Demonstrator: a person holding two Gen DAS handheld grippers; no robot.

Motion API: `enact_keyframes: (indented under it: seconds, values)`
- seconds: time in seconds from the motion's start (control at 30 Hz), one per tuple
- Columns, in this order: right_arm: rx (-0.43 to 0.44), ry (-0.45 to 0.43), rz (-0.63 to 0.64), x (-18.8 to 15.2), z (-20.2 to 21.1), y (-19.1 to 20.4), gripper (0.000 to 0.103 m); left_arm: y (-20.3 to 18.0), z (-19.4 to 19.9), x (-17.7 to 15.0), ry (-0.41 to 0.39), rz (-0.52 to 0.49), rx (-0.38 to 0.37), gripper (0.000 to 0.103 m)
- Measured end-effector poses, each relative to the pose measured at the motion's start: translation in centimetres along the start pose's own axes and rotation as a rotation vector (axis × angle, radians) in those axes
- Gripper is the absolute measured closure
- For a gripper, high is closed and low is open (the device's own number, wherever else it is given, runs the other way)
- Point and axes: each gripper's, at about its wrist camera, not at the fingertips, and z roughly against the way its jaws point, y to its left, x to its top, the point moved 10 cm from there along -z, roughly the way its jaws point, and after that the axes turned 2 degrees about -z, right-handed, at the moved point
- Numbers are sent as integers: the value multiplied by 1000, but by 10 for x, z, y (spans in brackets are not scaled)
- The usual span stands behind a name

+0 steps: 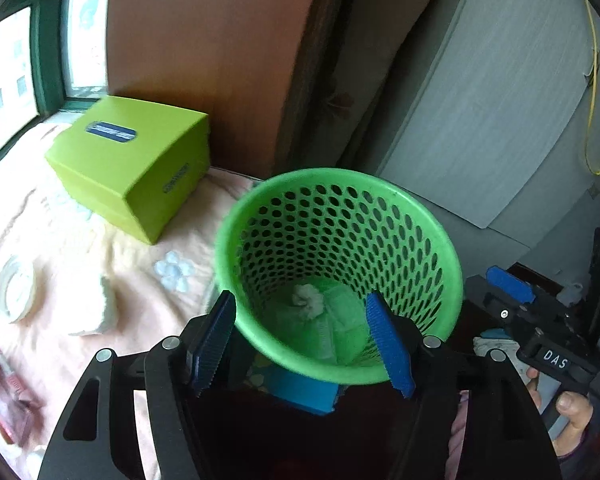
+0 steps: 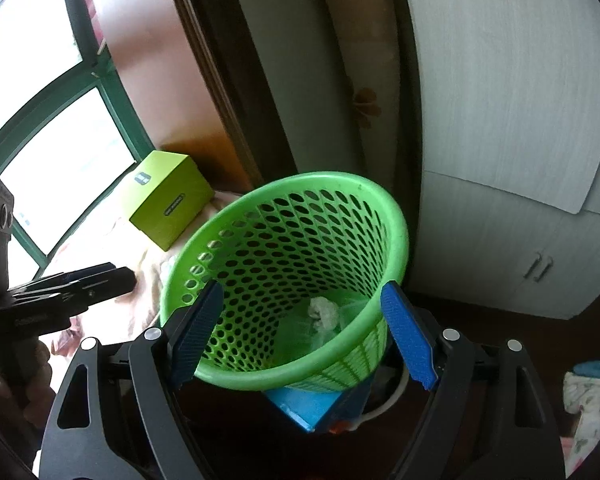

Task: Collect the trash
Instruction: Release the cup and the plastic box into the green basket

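A green perforated basket (image 1: 340, 178) stands on a blue box (image 1: 304, 394) beside the bed. A crumpled white tissue (image 1: 308, 300) lies at its bottom, also seen from the right wrist as a tissue (image 2: 323, 312) inside the basket (image 2: 300, 182). My left gripper (image 1: 302, 344) hovers open over the near rim with nothing between its blue pads. My right gripper (image 2: 304, 336) is open too, its pads on either side of the near rim, holding nothing. Another white tissue wad (image 1: 100, 314) lies on the pink bedcover (image 1: 100, 248), left of the basket.
A lime-green carton (image 1: 136, 160) sits on the bedcover by the window. A white tape roll (image 1: 14, 292) and red wrappers (image 1: 4, 392) lie at the left edge. A white cabinet (image 2: 500, 240) stands behind the basket. A floral cloth (image 2: 588, 400) lies at lower right.
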Motion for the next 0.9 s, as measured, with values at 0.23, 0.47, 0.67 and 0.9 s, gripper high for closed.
enact_keyframes:
  seconds: [0.23,0.47,0.67,0.9]
  values:
    - [39,5,28,-4,2,31,20,41,37,-15,-35,57,58,38]
    - [85,26,92,-10,-3,75,19,107,78,-37,-75,142,165,35]
    - [128,43,146,-15,-6,116,18,166,114,-61,-97,214,249,33]
    - [208,92,234,-38,-14,175,18,237,159,-95,-127,342,346,33]
